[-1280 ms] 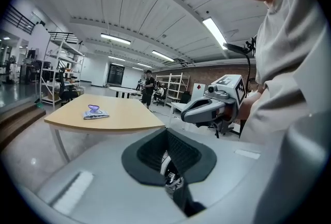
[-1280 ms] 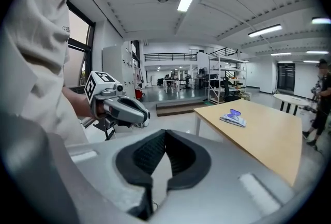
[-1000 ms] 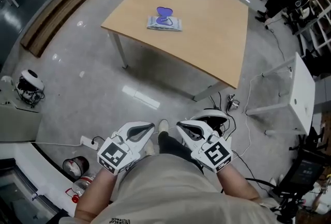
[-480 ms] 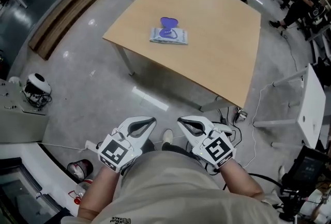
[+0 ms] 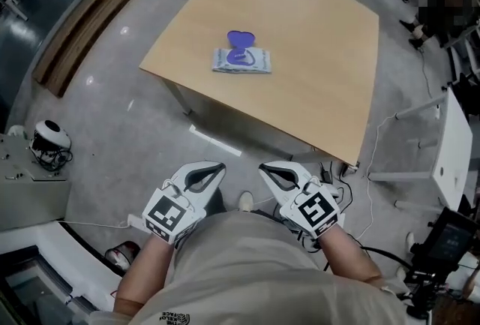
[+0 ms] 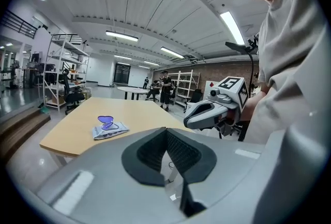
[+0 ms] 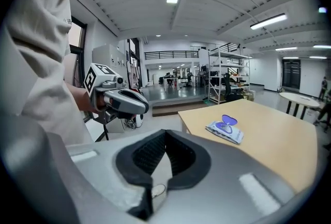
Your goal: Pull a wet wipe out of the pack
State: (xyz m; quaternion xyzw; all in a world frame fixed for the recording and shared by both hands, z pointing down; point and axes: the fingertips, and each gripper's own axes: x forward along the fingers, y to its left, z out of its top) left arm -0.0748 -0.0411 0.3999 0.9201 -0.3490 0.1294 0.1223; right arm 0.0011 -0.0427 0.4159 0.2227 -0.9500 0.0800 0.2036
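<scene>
Head view, pack [image 5: 241, 60] far beyond tongs [image 5: 222, 164]

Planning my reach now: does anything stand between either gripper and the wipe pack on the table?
Nothing visible does. The wipe pack lies alone on the table, its purple lid open. Only floor and the table's near edge lie between it and the left gripper and right gripper, both shut and empty.
</scene>
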